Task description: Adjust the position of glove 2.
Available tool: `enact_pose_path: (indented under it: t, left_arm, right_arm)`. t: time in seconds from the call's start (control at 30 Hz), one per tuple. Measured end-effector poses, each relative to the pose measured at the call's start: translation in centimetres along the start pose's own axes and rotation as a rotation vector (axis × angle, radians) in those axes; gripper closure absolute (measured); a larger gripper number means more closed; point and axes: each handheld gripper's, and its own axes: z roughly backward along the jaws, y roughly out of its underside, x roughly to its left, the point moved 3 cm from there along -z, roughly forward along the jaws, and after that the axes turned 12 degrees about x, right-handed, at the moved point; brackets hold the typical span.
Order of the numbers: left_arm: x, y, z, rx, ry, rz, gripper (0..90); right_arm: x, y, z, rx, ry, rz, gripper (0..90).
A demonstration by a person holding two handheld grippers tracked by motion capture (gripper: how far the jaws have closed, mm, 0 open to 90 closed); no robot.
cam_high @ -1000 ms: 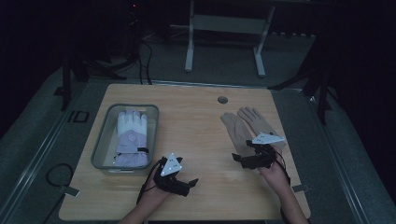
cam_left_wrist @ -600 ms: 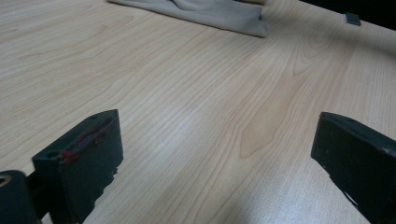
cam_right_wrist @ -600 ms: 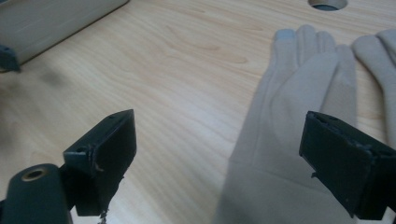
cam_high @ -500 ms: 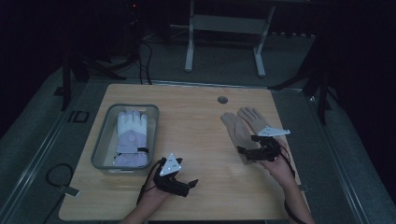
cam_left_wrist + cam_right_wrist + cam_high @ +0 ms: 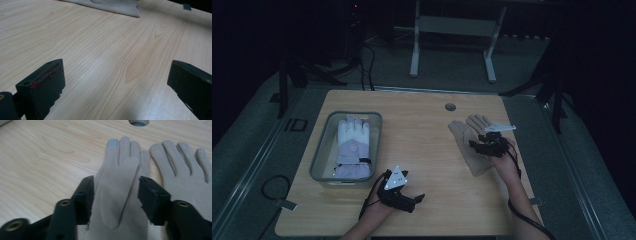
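Right tool (image 5: 115, 195) part open, jaws straddling beige glove (image 5: 120, 182)

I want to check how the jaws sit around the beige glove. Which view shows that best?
The right gripper view: the right gripper has its open jaws either side of the nearer beige glove. The high view shows both gloves small and partly covered; the left gripper view catches one cuff edge.

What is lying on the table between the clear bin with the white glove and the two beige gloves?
Nothing: in the high view, only bare wood of the table separates the bin from the beige gloves.
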Motion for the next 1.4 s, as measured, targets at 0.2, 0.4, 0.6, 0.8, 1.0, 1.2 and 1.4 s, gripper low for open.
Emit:
enact_pose_path:
  t: [0.2, 0.4, 0.6, 0.8, 1.0, 1.2, 1.4]
  left_arm:
    - [0.1, 0.1, 0.0, -0.001, 0.005, -0.005, 1.5]
    - [0.2, 0.1, 0.0, -0.006, 0.009, -0.005, 1.5]
    - [0.4, 0.3, -0.1, 0.000, 0.016, 0.008, 1.5]
    - [0.3, 0.3, 0.1, -0.005, 0.011, 0.007, 1.5]
    - [0.4, 0.3, -0.1, 0.006, 0.012, 0.009, 1.5]
    - [0.4, 0.3, 0.0, 0.003, 0.008, 0.008, 1.5]
    - [0.6, 0.2, 0.2, -0.005, 0.005, 0.009, 1.5]
  right_arm:
    - [-0.5, -0.6, -1.6, 0.013, 0.021, -0.003, 47.4]
    - [-0.9, -0.5, -3.3, 0.054, 0.049, 0.012, 45.8]
    - [-0.8, 0.3, -4.6, 0.089, 0.031, 0.040, 47.2]
    - [-0.4, 0.6, -4.4, 0.085, 0.030, 0.044, 63.9]
    - [0.8, 0.7, -4.4, 0.078, 0.072, 0.035, 77.6]
    - [2.0, 0.4, -3.9, 0.108, 0.137, -0.048, 79.7]
    - [4.7, -0.6, -2.1, 0.050, 0.092, -0.137, 79.8]
